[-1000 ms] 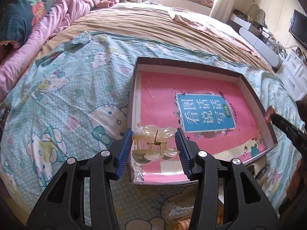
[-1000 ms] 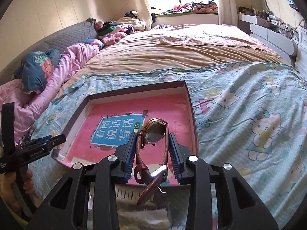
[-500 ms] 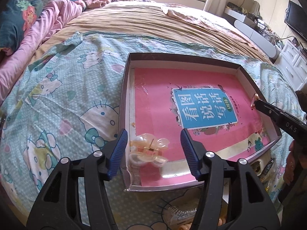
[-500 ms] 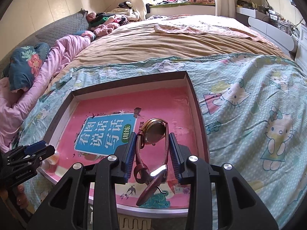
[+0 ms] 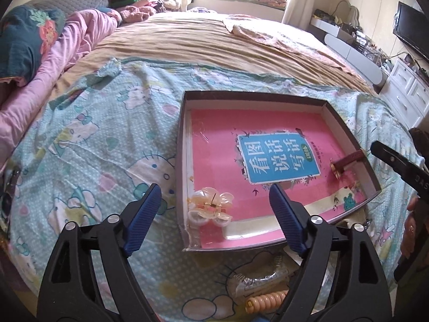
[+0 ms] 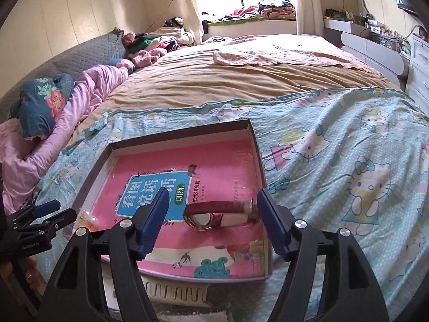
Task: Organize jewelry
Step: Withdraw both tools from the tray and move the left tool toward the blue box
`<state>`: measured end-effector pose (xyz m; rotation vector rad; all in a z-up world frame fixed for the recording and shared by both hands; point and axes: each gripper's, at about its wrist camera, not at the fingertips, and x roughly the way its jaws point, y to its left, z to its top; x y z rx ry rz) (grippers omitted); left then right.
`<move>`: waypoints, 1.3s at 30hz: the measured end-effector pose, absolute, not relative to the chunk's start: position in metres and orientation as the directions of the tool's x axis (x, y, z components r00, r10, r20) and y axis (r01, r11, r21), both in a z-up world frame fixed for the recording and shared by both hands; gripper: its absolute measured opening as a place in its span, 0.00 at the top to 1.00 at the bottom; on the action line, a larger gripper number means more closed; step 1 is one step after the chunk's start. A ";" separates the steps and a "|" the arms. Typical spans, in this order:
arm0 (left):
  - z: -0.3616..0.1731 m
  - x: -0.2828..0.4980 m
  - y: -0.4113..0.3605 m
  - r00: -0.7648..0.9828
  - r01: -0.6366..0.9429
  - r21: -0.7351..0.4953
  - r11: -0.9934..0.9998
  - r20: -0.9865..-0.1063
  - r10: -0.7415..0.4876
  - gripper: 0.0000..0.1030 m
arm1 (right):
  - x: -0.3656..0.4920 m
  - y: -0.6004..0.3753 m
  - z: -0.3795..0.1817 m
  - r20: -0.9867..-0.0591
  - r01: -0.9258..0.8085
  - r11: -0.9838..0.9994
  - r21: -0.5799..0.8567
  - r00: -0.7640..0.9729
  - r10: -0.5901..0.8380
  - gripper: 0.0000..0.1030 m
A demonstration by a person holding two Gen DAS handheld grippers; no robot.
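A shallow dark box [image 5: 254, 94] lined with a pink book lies on the bed; it also shows in the right wrist view [image 6: 182, 134]. A cream hair claw [image 5: 210, 208] lies in its near left corner, also seen faintly in the right wrist view [image 6: 87, 216]. A red-strapped watch [image 6: 214, 212] lies near the box's right wall, also visible in the left wrist view [image 5: 346, 162]. My left gripper [image 5: 214, 214] is open above the claw. My right gripper [image 6: 213, 220] is open above the watch.
A Hello Kitty sheet [image 5: 88, 145] covers the near bed, a tan blanket [image 6: 228, 80] the far part. A silver comb clip [image 5: 257, 281] and an orange spiral hair tie [image 5: 268, 299] lie in front of the box. White drawers [image 5: 405, 91] stand right.
Both grippers opened. The left let the hair claw down into the box's near left corner; the right laid the watch down by the right wall. Both pulled back a little.
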<state>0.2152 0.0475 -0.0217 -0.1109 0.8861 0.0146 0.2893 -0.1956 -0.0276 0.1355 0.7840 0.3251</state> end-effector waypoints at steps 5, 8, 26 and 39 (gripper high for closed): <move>-0.009 0.205 0.052 0.654 -0.064 -0.091 0.994 -0.756 -0.027 0.18 | 0.273 -0.209 -0.016 -0.647 -0.226 0.937 0.267 0.678 0.348 0.28; -0.003 0.199 0.053 0.665 -0.069 -0.094 0.993 -0.747 -0.024 0.15 | 0.262 -0.217 -0.008 -0.635 -0.225 0.935 0.275 0.687 0.352 0.26; 0.027 0.151 0.059 0.716 -0.076 -0.109 0.991 -0.698 -0.022 0.10 | 0.200 -0.232 0.018 -0.608 -0.274 0.922 0.274 0.693 0.387 0.21; 0.018 0.123 0.052 0.700 -0.048 -0.102 0.994 -0.713 -0.039 0.10 | 0.168 -0.219 0.016 -0.631 -0.334 0.907 0.256 0.653 0.419 0.17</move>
